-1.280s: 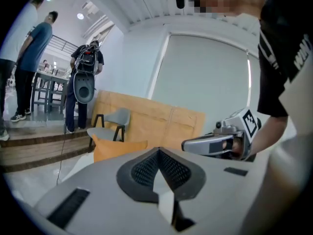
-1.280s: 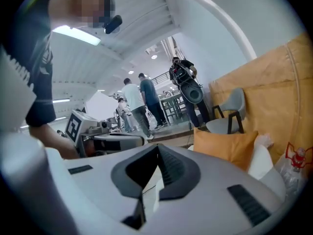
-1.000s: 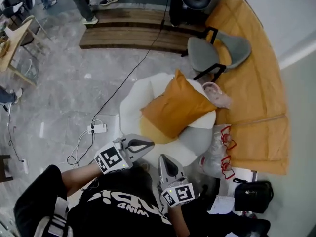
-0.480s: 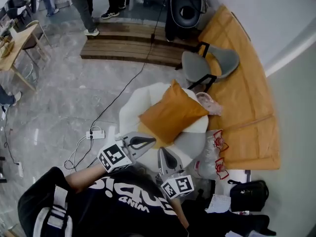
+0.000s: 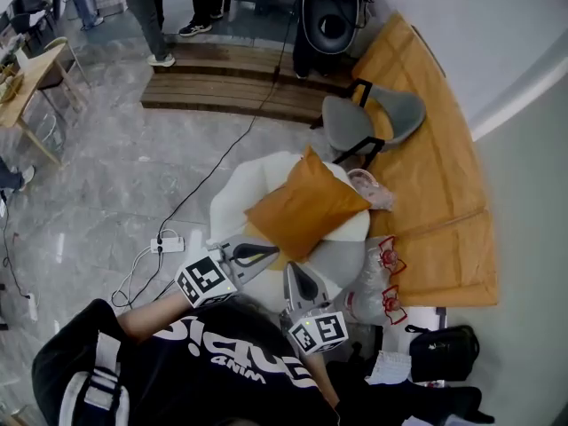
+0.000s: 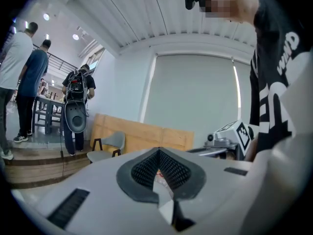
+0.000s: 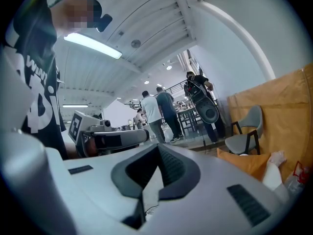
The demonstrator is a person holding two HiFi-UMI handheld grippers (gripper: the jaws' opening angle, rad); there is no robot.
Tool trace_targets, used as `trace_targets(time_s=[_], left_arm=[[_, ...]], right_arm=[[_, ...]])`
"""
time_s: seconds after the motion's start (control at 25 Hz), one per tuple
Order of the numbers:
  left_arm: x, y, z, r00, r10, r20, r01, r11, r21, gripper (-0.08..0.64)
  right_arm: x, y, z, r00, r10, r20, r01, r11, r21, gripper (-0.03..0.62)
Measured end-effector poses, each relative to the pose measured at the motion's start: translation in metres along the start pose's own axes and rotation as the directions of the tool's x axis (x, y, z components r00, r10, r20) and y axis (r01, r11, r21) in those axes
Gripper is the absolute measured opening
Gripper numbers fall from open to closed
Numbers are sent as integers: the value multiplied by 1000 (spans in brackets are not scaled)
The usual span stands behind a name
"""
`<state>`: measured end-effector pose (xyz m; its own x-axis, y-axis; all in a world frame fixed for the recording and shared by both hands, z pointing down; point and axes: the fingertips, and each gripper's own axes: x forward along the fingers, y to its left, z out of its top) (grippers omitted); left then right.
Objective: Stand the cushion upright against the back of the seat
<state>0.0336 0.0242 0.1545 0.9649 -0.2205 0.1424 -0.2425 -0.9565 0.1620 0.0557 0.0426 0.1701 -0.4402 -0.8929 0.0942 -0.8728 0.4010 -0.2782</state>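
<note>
The orange cushion point(image 5: 306, 207) lies slanted across the round white seat point(image 5: 232, 193), with one corner pointing to the far side. Its edge also shows low at the right of the right gripper view as the cushion point(image 7: 244, 163). My left gripper point(image 5: 271, 253) hovers at the seat's near rim, short of the cushion, shut and empty. My right gripper point(image 5: 293, 272) hangs beside it, close to the person's chest, also shut with nothing in it. In the gripper views, the left gripper point(image 6: 159, 152) and the right gripper point(image 7: 157, 150) both show their pads pressed together.
A grey chair point(image 5: 364, 118) stands beyond the seat by the orange panel point(image 5: 435, 176). A pink item point(image 5: 368, 189) and a plastic bag point(image 5: 377, 278) lie at the seat's right. A power strip point(image 5: 169, 242) with cable lies left. A black speaker point(image 5: 330, 20) and people stand far off.
Both grippers have risen a little in front of the person and stay shut. The cushion lies as it did before.
</note>
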Motion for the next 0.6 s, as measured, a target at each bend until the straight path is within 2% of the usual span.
trace_targets(time_s=[0.6], left_arm=[[-3,10,1,1000,2,0,-2,1000,-13,6]], right_arm=[[3,-1,-6,1000,-10,-15,10,1000,18,20]])
